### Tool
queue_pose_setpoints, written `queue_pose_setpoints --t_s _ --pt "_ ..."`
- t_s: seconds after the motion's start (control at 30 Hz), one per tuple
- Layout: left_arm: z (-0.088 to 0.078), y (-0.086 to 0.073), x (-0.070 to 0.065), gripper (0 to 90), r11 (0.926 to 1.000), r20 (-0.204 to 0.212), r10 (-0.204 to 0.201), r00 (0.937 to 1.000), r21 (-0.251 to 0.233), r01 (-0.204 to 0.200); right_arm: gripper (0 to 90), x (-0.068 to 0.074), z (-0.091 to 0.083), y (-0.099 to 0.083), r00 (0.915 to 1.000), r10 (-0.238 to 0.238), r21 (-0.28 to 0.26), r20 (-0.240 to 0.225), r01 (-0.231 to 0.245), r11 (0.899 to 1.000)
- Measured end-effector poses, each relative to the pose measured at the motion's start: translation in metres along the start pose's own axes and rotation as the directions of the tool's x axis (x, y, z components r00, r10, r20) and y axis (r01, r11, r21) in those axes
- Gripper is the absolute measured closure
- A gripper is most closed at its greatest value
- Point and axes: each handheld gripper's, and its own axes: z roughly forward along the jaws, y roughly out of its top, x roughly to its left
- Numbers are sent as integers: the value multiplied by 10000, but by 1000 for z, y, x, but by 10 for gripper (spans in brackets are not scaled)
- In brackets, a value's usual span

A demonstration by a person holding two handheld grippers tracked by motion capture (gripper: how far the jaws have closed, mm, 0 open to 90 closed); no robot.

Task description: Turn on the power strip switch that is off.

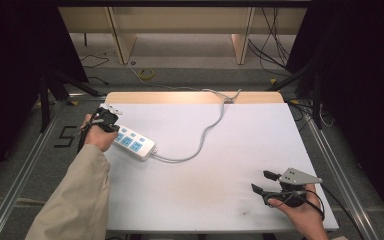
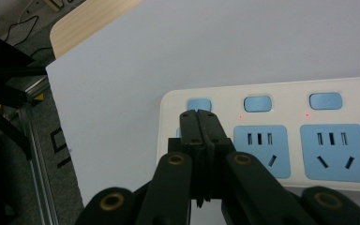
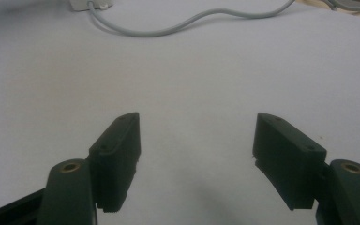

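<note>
High view: power strip near table's left edge, left gripper over its end; right gripper well apart; left gripper view: jaws pressed together, tips at a blue switch; right gripper view: jaws wide, empty, cord beyond.

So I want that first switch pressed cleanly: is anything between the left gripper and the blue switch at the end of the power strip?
Nothing visible. The left gripper, jaws shut, has its tips right at the end blue switch of the power strip, with no object between them.
</note>
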Motion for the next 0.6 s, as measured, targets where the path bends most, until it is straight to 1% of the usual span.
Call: queue_pose_setpoints --t_s 0.23,0.6 --pt "1 4 1 898 10000 9 5 10000 -47 -5 333 0 0 0 10000 17 8 -10 -17 10000" --pt "5 6 3 898 9999 35 63 10000 -95 -62 334 0 0 0 10000 21 16 -2 -21 10000"
